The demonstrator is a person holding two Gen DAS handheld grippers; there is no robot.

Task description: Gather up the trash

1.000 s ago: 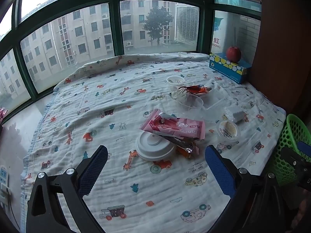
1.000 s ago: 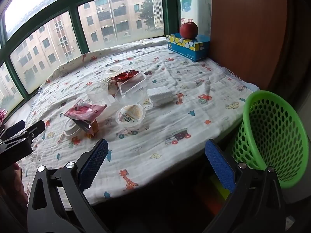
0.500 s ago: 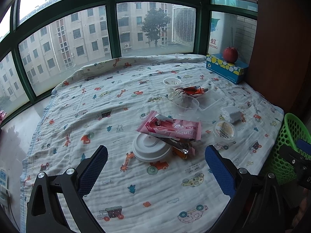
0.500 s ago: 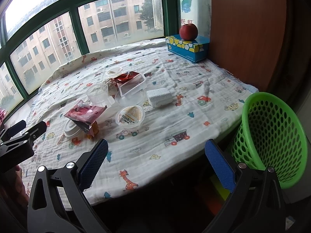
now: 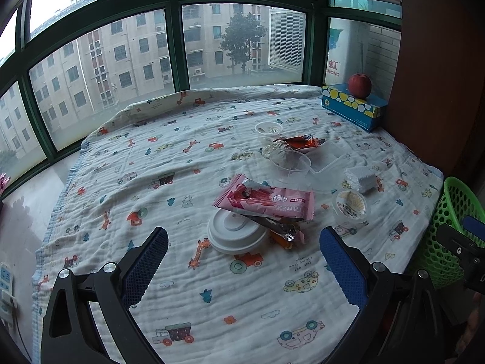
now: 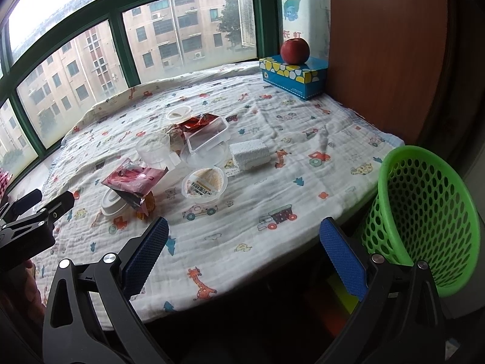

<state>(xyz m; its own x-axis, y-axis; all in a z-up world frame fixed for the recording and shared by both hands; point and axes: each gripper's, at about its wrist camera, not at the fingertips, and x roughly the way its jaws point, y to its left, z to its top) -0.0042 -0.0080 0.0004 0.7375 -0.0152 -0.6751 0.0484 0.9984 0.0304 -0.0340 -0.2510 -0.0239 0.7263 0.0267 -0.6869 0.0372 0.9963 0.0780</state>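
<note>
Left hand-held gripper [image 5: 244, 259] spreading empty, right hand-held gripper [image 6: 244, 254] likewise | trash pile lying mid-tabletop: pink wrapper [image 5: 265, 201] overlapping white lid [image 5: 235, 233] | green basket [image 6: 430, 221] standing beside edge | risk: pinching cloth [image 5: 136, 163], dragging neighbours.

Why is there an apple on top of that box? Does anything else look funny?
The apple sits on the blue tissue box, oddly perched. The pink wrapper lies tilted across the white lid, and wrappers and cups are scattered on the blanket.
</note>
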